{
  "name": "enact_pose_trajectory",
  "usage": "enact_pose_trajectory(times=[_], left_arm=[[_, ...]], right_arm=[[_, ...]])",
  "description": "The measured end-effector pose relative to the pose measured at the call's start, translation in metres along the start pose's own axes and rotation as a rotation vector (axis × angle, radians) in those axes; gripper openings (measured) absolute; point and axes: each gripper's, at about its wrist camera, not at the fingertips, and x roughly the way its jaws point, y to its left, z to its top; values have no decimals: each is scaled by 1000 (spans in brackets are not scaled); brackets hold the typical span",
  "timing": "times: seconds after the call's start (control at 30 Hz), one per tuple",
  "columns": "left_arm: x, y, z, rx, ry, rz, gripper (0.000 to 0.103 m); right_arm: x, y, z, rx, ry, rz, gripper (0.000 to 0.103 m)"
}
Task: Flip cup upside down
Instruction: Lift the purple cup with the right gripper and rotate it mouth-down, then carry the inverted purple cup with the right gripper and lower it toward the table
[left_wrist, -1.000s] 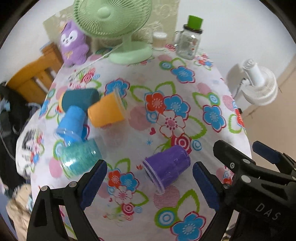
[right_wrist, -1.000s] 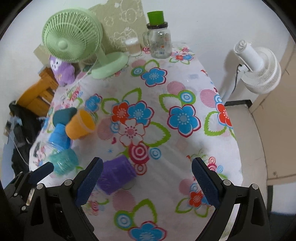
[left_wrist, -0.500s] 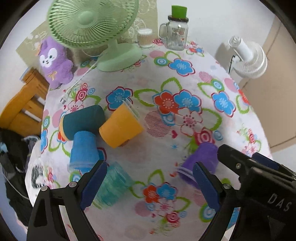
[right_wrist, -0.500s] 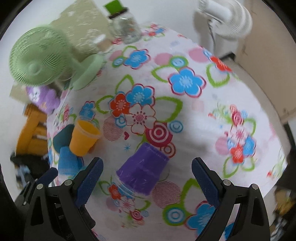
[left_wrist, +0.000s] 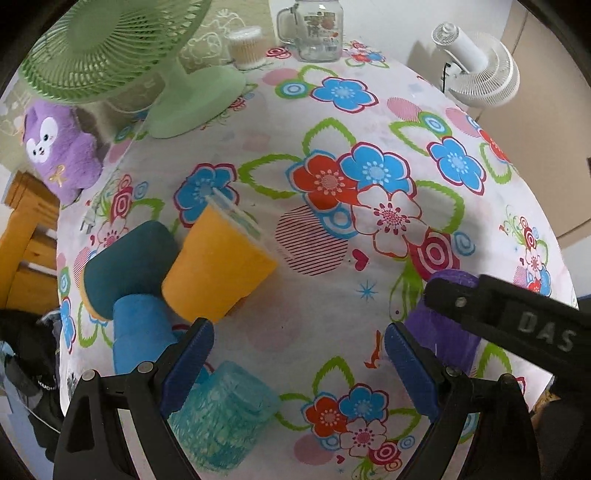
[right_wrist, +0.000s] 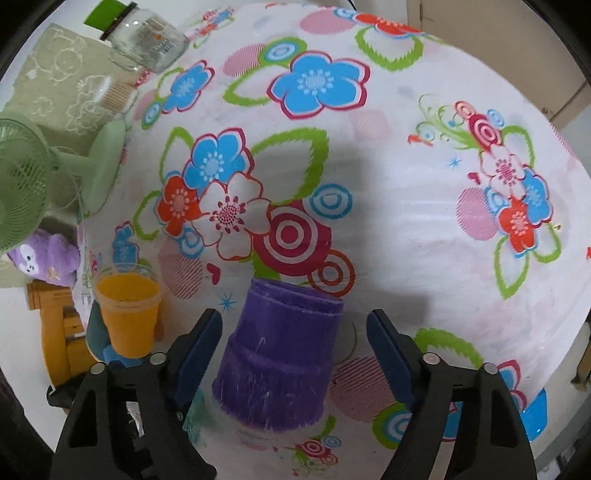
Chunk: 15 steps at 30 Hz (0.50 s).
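Observation:
A purple cup lies on its side on the flowered tablecloth, its base pointing away from me. My right gripper is open, with its blue pads on either side of the cup and apart from it. In the left wrist view the purple cup is partly hidden behind the right gripper's black finger. My left gripper is open and empty above bare cloth. Orange, dark teal, blue and clear turquoise cups lie on their sides to its left.
A green desk fan, a purple plush toy, a glass jar and a small container stand at the table's far side. A white fan stands off the right edge. A wooden chair is at left.
My right gripper has moved in around the purple cup, which now lies between its open fingers. My left gripper has come lower and closer to the table.

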Motion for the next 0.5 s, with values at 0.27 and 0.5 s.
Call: enact_pose_trajectory(times=[0.27, 0.5], left_arm=[[8, -1, 4, 4, 17, -8, 95], [4, 2, 3, -24, 23, -2, 95]], right_arm=[[13, 11, 3, -80, 29, -11, 57], [-6, 20, 3, -194, -26, 2, 57]])
